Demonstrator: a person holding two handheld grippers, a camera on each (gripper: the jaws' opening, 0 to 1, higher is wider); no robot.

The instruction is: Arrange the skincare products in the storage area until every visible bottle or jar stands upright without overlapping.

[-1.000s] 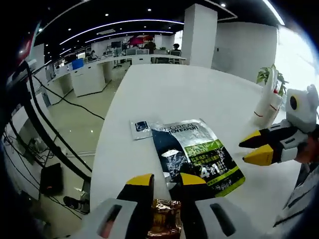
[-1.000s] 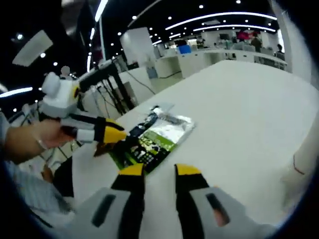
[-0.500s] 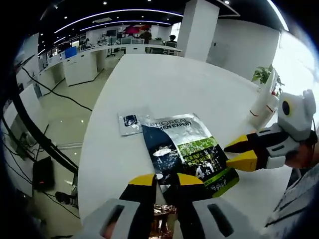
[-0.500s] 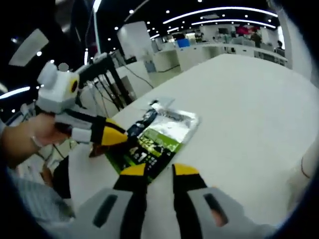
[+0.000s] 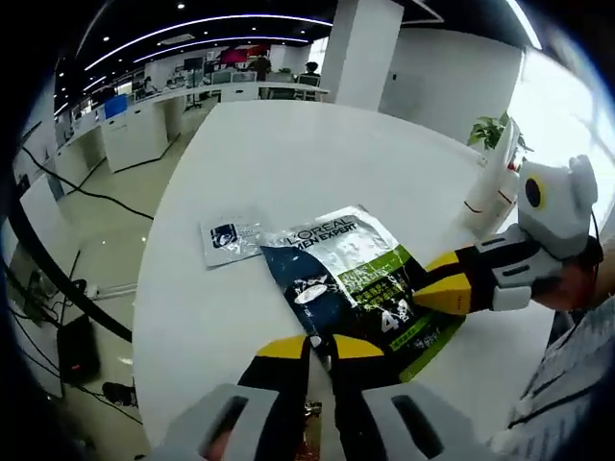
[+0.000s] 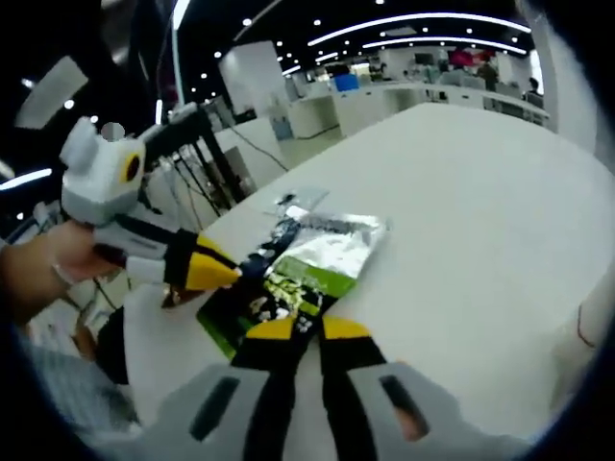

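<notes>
A flat green and black packet (image 5: 360, 288) lies on the white tabletop (image 5: 317, 163), with a small silver sachet (image 5: 228, 240) just beside its far end. The left gripper (image 5: 320, 347) has its yellow-tipped fingers (image 5: 283, 348) almost together at the near edge of the packet; I cannot tell if they pinch it. The right gripper (image 6: 308, 329) reaches the packet's other side, its fingers (image 6: 272, 331) close together too, and again I cannot tell if they grip. A white bottle (image 5: 488, 182) stands upright, well apart.

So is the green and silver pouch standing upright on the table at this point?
No, in the left gripper view the green and silver pouch lies flat on the white table, printed face up.
</notes>
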